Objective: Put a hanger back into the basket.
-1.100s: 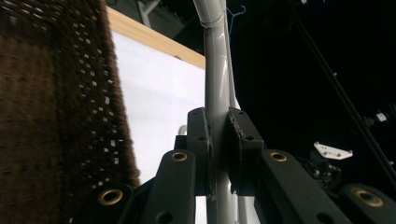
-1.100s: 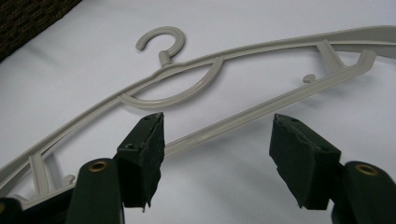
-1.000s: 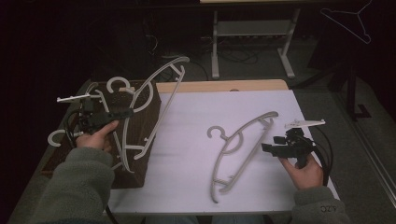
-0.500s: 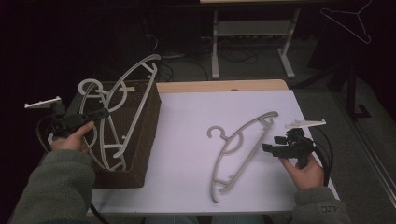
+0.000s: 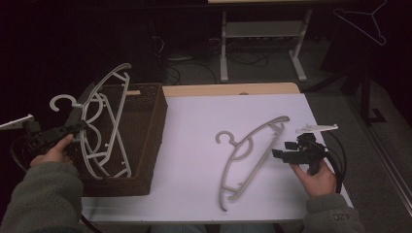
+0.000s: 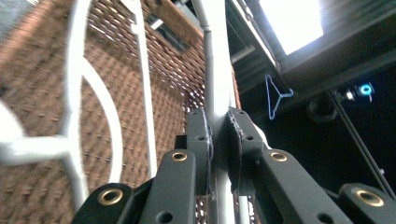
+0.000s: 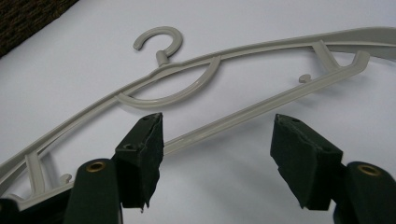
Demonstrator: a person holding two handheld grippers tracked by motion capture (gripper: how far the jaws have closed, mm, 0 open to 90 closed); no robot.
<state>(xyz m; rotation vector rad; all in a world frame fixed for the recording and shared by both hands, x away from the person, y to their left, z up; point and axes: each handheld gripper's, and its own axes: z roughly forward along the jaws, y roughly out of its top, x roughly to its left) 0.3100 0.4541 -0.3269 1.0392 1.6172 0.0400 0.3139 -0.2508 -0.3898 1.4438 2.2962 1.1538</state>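
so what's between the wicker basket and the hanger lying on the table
Nothing: in the high view a bare stretch of white table top separates the basket from the hanger lying flat.

Dark brown woven basket [image 5: 145, 141] with a fine wicker weave; off-white plastic hanger [image 5: 104, 121] over it, held by the black left gripper [image 6: 218, 140]. Pale grey-beige hanger [image 5: 248, 155] on the white surface [image 5: 194, 126], at 9 o'clock from the black right gripper [image 5: 279, 155]. Grey-green fleece sleeves [image 5: 39, 199]; light wood strip [image 5: 228, 90] edging the surface at 12 o'clock.
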